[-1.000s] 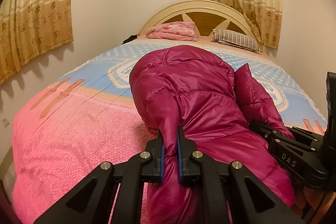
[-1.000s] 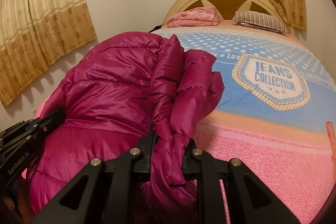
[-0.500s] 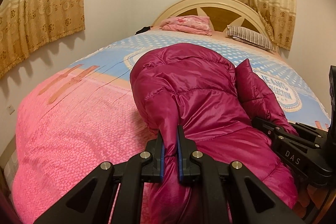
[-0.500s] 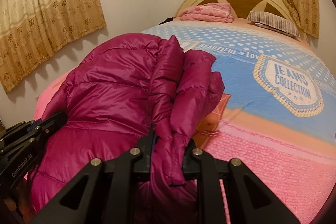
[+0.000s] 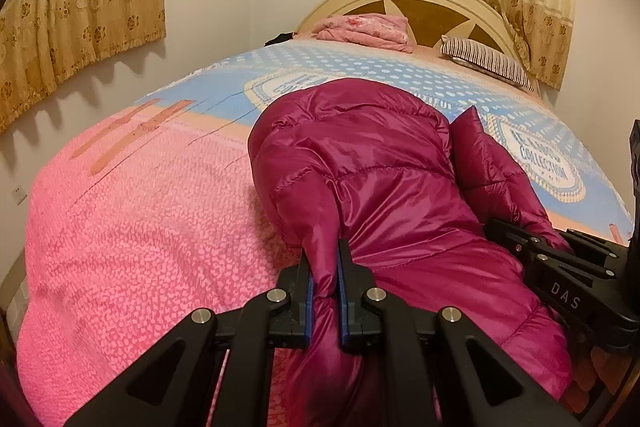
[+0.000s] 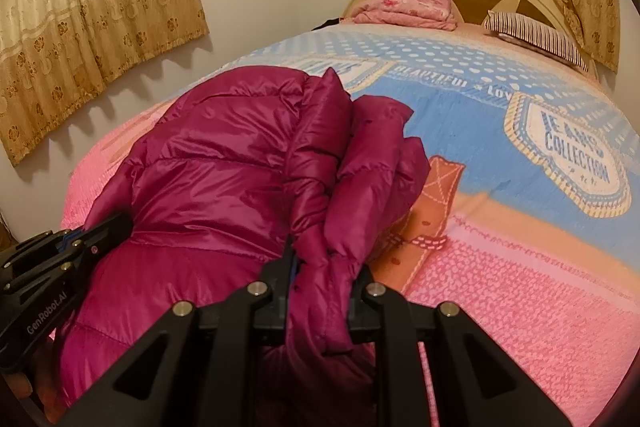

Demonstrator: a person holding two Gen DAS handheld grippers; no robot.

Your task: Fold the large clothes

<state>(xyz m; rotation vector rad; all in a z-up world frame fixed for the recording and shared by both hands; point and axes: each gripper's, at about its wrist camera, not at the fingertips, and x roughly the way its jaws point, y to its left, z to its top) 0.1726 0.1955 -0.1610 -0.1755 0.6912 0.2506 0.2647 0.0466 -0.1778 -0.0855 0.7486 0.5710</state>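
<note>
Bedspread (image 5: 132, 227) nearer than before, magenta puffer jacket (image 5: 380, 167) lowered, left gripper (image 5: 324, 267) and right gripper (image 6: 320, 267) fingers still clamped on its edge

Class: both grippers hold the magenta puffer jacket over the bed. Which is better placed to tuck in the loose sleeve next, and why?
Right. The right gripper is clamped on the puffer jacket beside the bunched sleeve; the left gripper grips the far edge.

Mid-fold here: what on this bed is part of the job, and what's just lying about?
In the job: magenta puffer jacket, clamped by left gripper and right gripper.

Lying about: folded pink blanket, striped pillow, curtains.
</note>
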